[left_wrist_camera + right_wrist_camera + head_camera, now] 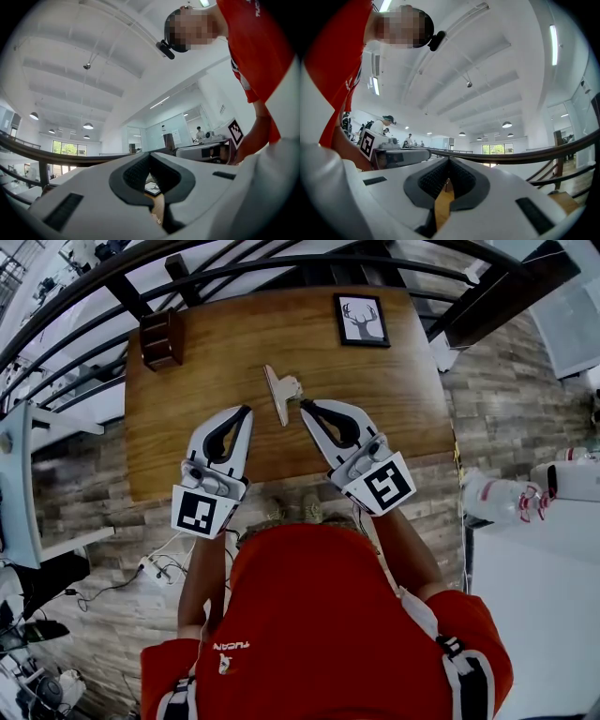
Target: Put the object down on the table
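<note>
Status: the placing step appears complete.

- The metal clip [280,395], apparently a large bulldog clip, lies flat on the wooden worktop [394,399] near its middle. It sits between the two gripper tips and slightly beyond them.
- Right gripper [305,406]: jaws clenched together with nothing between them, as its own view confirms. The tips are just beside the clip's near end. The head view does not settle whether they touch it.
- Left gripper [246,411]: jaws likewise clenched on nothing and clear of the clip.
- Both grippers point roughly level over the near part of the worktop.
- The framed deer picture [362,320] at the far edge and the wooden box [161,338] at the far left corner stand well apart from the clip.

Judgement: nothing is held, so the object is down. All that seems left is to draw the grippers away without nudging the clip.
</note>
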`<act>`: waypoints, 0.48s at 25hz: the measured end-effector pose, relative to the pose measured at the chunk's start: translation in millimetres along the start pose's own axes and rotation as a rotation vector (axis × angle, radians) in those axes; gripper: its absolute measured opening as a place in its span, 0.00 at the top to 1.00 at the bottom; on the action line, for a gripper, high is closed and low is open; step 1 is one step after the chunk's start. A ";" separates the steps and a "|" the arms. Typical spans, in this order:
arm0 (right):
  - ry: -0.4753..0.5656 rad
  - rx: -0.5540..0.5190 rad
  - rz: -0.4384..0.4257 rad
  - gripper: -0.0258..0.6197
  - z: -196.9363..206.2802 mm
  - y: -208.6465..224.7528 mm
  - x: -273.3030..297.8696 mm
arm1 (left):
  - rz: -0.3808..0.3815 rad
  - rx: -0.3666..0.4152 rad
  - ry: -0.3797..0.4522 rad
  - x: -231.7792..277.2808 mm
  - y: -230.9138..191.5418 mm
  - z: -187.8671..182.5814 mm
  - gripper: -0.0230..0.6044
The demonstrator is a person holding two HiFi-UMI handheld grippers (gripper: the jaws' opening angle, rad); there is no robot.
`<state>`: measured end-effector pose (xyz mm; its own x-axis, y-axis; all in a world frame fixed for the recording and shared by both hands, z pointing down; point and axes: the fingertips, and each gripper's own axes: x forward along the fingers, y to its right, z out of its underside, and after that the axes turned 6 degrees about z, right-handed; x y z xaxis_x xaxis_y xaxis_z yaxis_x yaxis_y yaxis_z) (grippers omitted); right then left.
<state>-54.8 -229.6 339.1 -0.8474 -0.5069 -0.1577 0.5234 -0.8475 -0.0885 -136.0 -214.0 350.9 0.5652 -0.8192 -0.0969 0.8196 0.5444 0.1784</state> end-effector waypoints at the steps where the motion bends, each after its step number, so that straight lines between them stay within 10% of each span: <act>1: -0.011 0.001 0.002 0.92 1.9 -0.2 -1.5 | 0.001 0.000 -0.001 -0.4 0.6 0.2 0.95; 12: -0.054 0.012 0.001 0.92 12.0 -4.3 -7.5 | -0.002 -0.013 0.031 -1.7 6.5 -2.2 0.95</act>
<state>-51.8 -224.1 352.5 -0.8507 -0.5150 -0.1048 0.5232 -0.8488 -0.0762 -131.4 -208.7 350.1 0.5663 -0.8143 -0.1272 0.8216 0.5455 0.1656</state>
